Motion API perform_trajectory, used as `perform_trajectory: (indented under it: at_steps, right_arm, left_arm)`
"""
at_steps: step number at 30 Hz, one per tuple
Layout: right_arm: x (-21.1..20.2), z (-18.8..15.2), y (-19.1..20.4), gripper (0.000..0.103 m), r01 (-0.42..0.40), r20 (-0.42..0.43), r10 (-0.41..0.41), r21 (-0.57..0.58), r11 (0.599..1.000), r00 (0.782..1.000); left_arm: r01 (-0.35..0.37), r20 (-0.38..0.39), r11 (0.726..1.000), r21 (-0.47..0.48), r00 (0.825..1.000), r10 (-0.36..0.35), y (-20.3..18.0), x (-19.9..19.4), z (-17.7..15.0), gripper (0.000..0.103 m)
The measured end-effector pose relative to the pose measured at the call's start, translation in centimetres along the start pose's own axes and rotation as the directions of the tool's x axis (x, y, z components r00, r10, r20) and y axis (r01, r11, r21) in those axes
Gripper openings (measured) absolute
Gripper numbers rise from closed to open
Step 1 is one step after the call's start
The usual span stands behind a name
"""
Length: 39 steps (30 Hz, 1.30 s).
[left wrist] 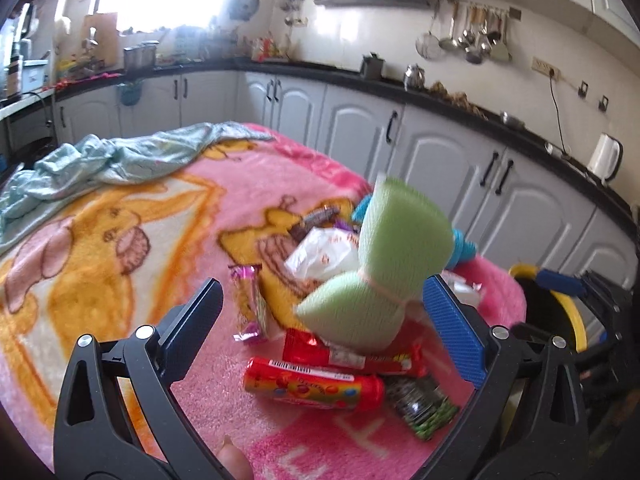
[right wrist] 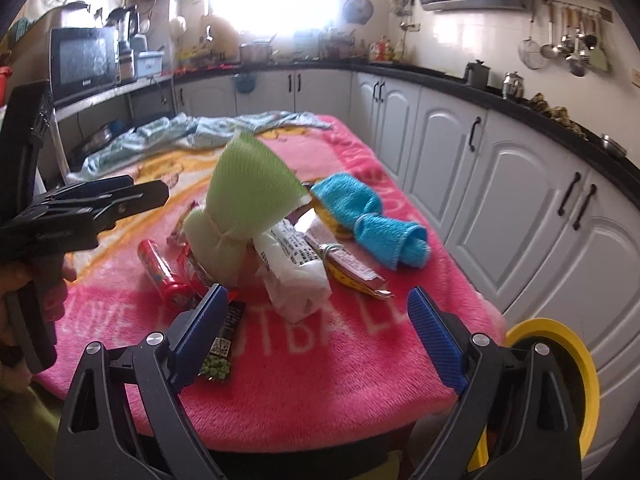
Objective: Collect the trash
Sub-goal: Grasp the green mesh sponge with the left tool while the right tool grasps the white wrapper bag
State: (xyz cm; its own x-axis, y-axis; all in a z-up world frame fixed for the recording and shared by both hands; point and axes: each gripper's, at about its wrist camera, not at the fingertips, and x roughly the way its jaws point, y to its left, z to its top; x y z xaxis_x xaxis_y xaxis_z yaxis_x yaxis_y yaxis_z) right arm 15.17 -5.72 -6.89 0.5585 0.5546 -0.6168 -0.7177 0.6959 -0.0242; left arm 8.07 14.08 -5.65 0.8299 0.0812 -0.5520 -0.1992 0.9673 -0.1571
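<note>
A heap of trash lies on the pink blanket (right wrist: 320,360): a red candy tube (left wrist: 312,390) (right wrist: 164,272), a red wrapper (left wrist: 352,354), a dark pea-snack packet (left wrist: 420,408) (right wrist: 220,354), a white plastic bag (right wrist: 294,276) (left wrist: 320,258), a brown and yellow wrapper (right wrist: 352,268) and a purple wrapper (left wrist: 252,300). A green sponge tied in the middle (left wrist: 372,268) (right wrist: 244,204) stands tilted among them. My left gripper (left wrist: 324,316) is open around the sponge and the red wrappers. My right gripper (right wrist: 316,324) is open, just in front of the white bag.
A yellow-rimmed bin (right wrist: 560,380) (left wrist: 560,312) stands beside the table's right edge. A blue cloth (right wrist: 372,216) lies past the trash. A pale blue garment (right wrist: 192,132) (left wrist: 120,156) lies at the far end. Grey kitchen cabinets (right wrist: 520,200) run along the right.
</note>
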Motion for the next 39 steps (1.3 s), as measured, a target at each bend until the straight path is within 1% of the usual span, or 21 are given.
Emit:
perform_trajectory:
  at_steps: [2,5,8,10,13,14,16,17,19,20,22,23,24,25,26,27,29,30,31,33,39]
  right_arm:
    - [0.9,0.1,-0.1,0.088,-0.020,-0.015,0.020,0.009,1.000,1.000]
    - [2.1,0.3,-0.3,0.088,-0.041,-0.034,0.041,0.021,0.999,0.999]
    - [3.2,0.6,-0.6,0.086,-0.050,-0.043,0.051,0.024,0.998,0.998]
    - [3.9,0.6,-0.6,0.081,-0.066,-0.051,0.068,0.024,0.997,0.996]
    - [4.8,0.8,-0.8,0.073,-0.089,-0.061,0.090,0.022,0.996,0.994]
    - [5.1,0.8,-0.8,0.071,-0.099,-0.063,0.100,0.022,0.995,0.993]
    - [5.4,1.0,-0.6,0.064,-0.118,-0.066,0.118,0.011,0.993,0.991]
    - [5.4,1.1,-0.5,0.062,-0.125,-0.064,0.124,0.000,0.992,0.990]
    - [5.4,1.3,-0.1,0.052,-0.140,-0.064,0.138,-0.018,0.990,0.988]
    - [5.4,1.4,0.1,0.049,-0.148,-0.067,0.146,-0.026,0.989,0.987]
    - [5.5,1.4,0.2,0.039,-0.152,-0.074,0.150,-0.034,0.988,0.986]
    - [5.5,1.4,0.2,0.038,-0.151,-0.075,0.148,-0.033,0.988,0.986]
    - [5.5,1.4,0.1,0.037,-0.155,-0.075,0.153,-0.026,0.988,0.985]
    - [5.5,1.4,0.1,0.035,-0.157,-0.075,0.156,-0.020,0.987,0.985]
    - [5.4,1.4,0.0,0.035,-0.158,-0.073,0.156,-0.016,0.987,0.985]
    - [5.4,1.4,0.0,0.033,-0.157,-0.072,0.156,-0.014,0.987,0.985]
    - [5.3,1.4,0.0,0.031,-0.159,-0.067,0.158,-0.008,0.987,0.985]
    - [5.3,1.4,0.0,0.030,-0.160,-0.066,0.159,-0.008,0.987,0.985]
    - [5.2,1.3,0.0,0.029,-0.158,-0.063,0.157,-0.008,0.987,0.986]
    - [4.9,1.3,0.1,0.028,-0.154,-0.052,0.154,-0.007,0.988,0.987]
    - [3.2,1.8,0.1,0.028,-0.149,-0.006,0.149,0.002,0.989,0.989]
  left_arm:
    - [0.042,-0.026,0.999,-0.002,0.999,-0.042,0.4,0.9,-0.2,0.092]
    - [0.069,-0.052,0.998,-0.005,0.996,-0.069,0.7,1.9,-0.2,0.092]
    - [0.112,-0.034,0.994,0.012,0.993,-0.112,0.3,2.1,1.0,0.092]
    - [0.156,-0.030,0.988,0.012,0.987,-0.155,-0.1,2.4,2.2,0.092]
    - [0.232,-0.042,0.972,0.017,0.972,-0.232,-0.8,3.8,4.6,0.092]
    - [0.242,-0.045,0.970,0.015,0.969,-0.241,-1.0,4.1,5.0,0.092]
    - [0.283,-0.076,0.959,0.014,0.957,-0.281,-1.6,5.5,6.1,0.092]
    - [0.303,-0.092,0.953,0.011,0.949,-0.301,-1.8,6.1,6.3,0.092]
    - [0.345,-0.126,0.938,-0.017,0.930,-0.344,-1.7,7.5,6.7,0.092]
    - [0.357,-0.137,0.934,-0.032,0.924,-0.358,-1.7,8.0,6.6,0.092]
    - [0.371,-0.167,0.926,-0.062,0.911,-0.376,-1.7,9.1,6.5,0.092]
    - [0.378,-0.176,0.923,-0.068,0.906,-0.384,-1.8,9.3,6.4,0.086]
    - [0.384,-0.179,0.921,-0.071,0.903,-0.391,-1.8,9.4,6.3,0.082]
    - [0.387,-0.183,0.919,-0.073,0.901,-0.394,-1.8,9.5,6.1,0.074]
    - [0.387,-0.191,0.919,-0.072,0.900,-0.393,-2.0,9.5,5.9,0.063]
    - [0.387,-0.191,0.920,-0.068,0.900,-0.393,-2.0,9.5,5.8,0.056]
    - [0.385,-0.186,0.921,-0.061,0.902,-0.390,-2.1,9.3,5.6,0.050]
    - [0.391,-0.183,0.918,-0.060,0.900,-0.395,-2.0,9.1,5.6,0.049]
    - [0.390,-0.175,0.919,-0.058,0.902,-0.394,-2.0,8.8,5.6,0.046]
    - [0.386,-0.152,0.921,-0.055,0.908,-0.390,-1.9,8.1,5.8,0.044]
    - [0.373,-0.039,0.925,-0.069,0.926,-0.376,-1.2,5.2,7.1,0.040]
